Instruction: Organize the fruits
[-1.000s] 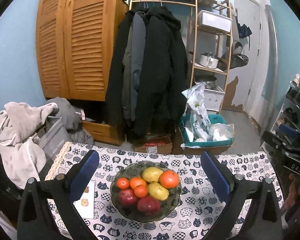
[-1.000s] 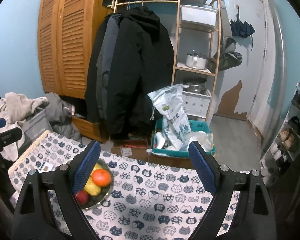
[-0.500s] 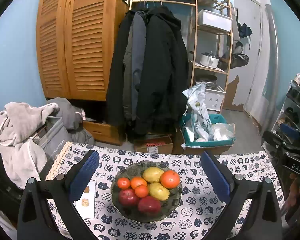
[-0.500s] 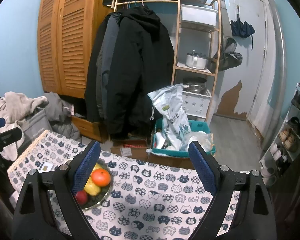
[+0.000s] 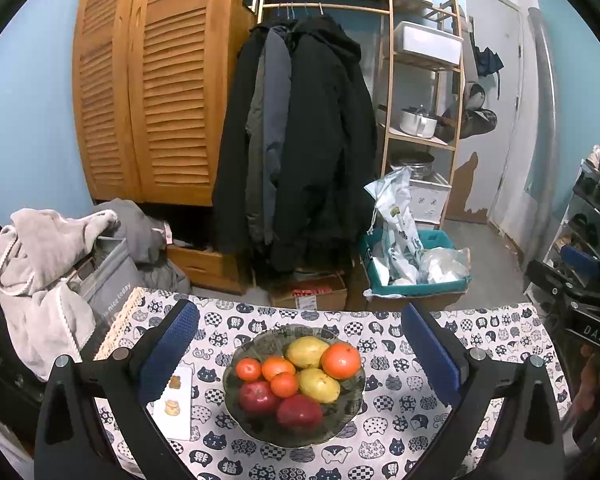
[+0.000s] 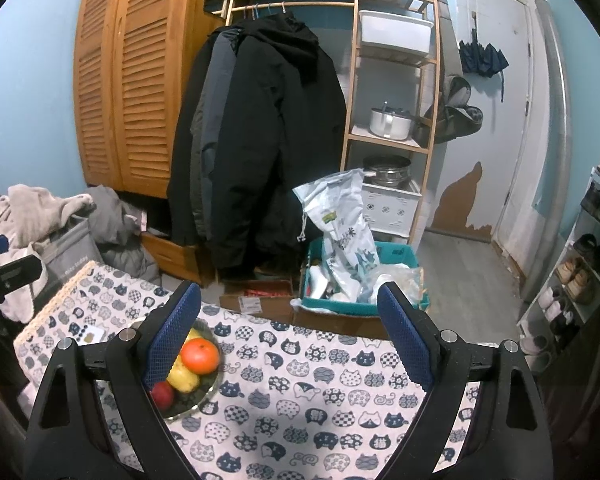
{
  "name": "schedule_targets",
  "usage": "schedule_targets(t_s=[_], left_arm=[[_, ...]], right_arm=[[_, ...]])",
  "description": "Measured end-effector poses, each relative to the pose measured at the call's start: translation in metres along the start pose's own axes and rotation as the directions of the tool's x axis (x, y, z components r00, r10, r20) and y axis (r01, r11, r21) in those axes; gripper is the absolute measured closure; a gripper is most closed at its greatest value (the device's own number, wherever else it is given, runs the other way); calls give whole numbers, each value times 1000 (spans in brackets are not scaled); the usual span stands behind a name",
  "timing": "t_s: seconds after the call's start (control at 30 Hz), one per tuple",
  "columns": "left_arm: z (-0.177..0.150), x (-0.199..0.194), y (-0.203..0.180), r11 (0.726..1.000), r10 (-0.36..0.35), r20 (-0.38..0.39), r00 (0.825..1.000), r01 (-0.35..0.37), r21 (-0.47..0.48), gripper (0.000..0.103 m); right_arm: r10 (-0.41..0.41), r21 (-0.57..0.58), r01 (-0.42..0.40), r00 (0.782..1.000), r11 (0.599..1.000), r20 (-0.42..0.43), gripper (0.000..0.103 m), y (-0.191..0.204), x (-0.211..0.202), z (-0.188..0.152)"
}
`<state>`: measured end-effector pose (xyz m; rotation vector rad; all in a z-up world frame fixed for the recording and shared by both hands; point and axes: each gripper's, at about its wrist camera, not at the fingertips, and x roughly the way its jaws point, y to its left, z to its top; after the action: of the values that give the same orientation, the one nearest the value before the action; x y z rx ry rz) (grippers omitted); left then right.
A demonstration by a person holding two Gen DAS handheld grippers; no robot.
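Note:
A dark glass bowl [image 5: 350, 408] stands on the cat-print tablecloth [image 5: 496, 352]. It holds a big orange [image 5: 341, 360], several small tangerines [image 5: 278, 367], two yellow pears [image 5: 306, 351] and two red apples [image 5: 299, 411]. My left gripper [image 5: 296, 354] is open and empty, above and straddling the bowl. My right gripper [image 6: 290, 336] is open and empty, over the cloth to the right of the bowl [image 6: 204, 394], whose left part its left finger [image 6: 172, 332] hides. The orange [image 6: 199, 356], a pear [image 6: 184, 378] and an apple [image 6: 162, 395] show there.
A white rectangular dish [image 5: 175, 404] with two small snacks lies left of the bowl. Beyond the table's far edge are a cardboard box [image 5: 308, 292], a teal crate [image 5: 414, 280] with bags, hanging coats [image 5: 300, 140] and a wooden shelf [image 5: 420, 80]. A shoe rack [image 6: 580, 264] stands at right.

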<state>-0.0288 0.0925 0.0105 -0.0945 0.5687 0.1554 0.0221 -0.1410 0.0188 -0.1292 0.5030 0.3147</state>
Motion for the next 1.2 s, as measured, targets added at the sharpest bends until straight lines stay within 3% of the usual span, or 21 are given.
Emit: schedule_targets(t_s=[0.77,1.2], left_arm=[[0,-8,-3,999,40,28,999,-41,13,1],[3,-11,1,1000,22,33,999,-21,-23,1]], right_arm=[[0,0,0,1000,1000,-1,14,0,0,0],[0,-2,0,1000,1000,-1,14,1,1,0]])
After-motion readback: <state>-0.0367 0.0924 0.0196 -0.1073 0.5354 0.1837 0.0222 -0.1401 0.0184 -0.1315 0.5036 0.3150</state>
